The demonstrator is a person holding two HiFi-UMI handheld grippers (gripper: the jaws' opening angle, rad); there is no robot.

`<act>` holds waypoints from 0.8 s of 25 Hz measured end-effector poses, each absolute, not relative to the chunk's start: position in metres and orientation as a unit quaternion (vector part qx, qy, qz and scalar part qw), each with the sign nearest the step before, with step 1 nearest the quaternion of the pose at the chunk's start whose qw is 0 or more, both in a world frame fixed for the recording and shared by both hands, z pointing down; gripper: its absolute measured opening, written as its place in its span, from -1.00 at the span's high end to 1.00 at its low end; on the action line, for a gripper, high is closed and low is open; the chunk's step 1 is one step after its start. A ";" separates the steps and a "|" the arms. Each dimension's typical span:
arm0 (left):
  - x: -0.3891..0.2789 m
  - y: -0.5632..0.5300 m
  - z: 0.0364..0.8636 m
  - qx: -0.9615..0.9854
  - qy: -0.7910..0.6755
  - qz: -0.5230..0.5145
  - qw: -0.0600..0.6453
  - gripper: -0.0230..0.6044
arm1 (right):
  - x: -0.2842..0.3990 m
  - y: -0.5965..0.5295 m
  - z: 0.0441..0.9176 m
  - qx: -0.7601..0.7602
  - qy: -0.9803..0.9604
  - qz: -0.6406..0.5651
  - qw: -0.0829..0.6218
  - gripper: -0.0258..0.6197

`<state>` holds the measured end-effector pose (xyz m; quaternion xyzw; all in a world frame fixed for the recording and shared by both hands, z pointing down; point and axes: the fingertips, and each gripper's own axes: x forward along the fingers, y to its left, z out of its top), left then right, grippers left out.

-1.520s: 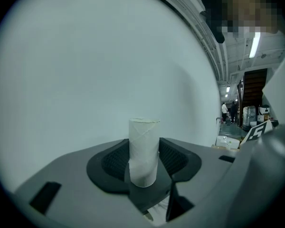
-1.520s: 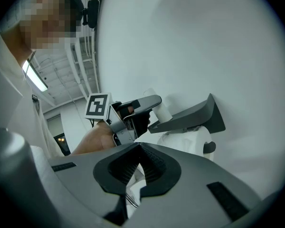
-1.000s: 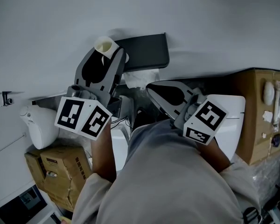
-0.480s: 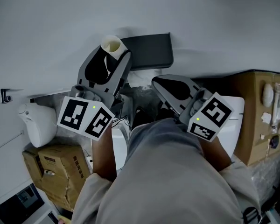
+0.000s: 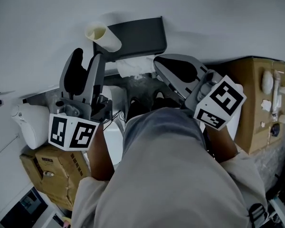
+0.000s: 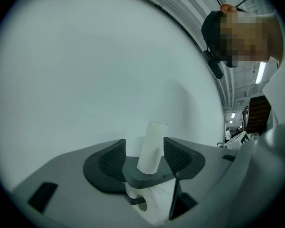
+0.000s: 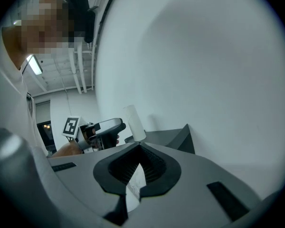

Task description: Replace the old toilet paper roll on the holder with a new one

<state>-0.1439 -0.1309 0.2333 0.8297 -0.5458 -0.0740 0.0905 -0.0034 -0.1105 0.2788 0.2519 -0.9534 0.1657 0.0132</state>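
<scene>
Change: a second ago the pale, bare cardboard tube [image 5: 103, 36] was clamped in the left gripper [image 5: 87, 56]. It has now been let go and stands on end, free, on the flat top of the dark grey wall-mounted holder [image 5: 142, 32].
Left gripper: it has been drawn back from the holder and off to the left. Its fingers [image 6: 113, 160] are spread wide with nothing pinched, and the tube is seen beyond them, untouched.
Right gripper [image 5: 157, 64]: the fingers are pressed together and the tip is held just beside the holder's underside. White paper shows through the slot behind the tips, but whether any is nipped cannot be told.
Task thing: a white toilet paper roll [image 6: 154, 207] is seen hanging under the holder's top, with loose sheet bunched in front.
Reading: the tube is judged to be the spent core, parked rather than discarded. The hanging roll is taken as the replacement, so the swap looks nearly done.
Left to do: probably the tube's removal from the holder's top.
</scene>
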 end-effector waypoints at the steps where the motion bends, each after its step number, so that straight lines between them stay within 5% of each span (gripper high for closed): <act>1: -0.147 -0.128 0.234 0.825 -0.552 -0.077 0.090 0.12 | -0.001 -0.111 0.278 0.253 -0.953 0.164 0.014 0.87; 5: -0.151 -0.116 0.240 0.815 -0.566 -0.082 0.092 0.22 | 0.011 -0.112 0.274 0.261 -0.952 0.157 0.018 0.87; 9: -0.155 -0.106 0.243 0.804 -0.578 -0.106 0.092 0.88 | 0.022 -0.114 0.267 0.268 -0.952 0.142 0.025 0.87; 20: -0.135 -0.102 0.249 0.818 -0.555 -0.102 0.112 0.91 | 0.026 -0.114 0.253 0.272 -0.953 0.129 0.023 0.87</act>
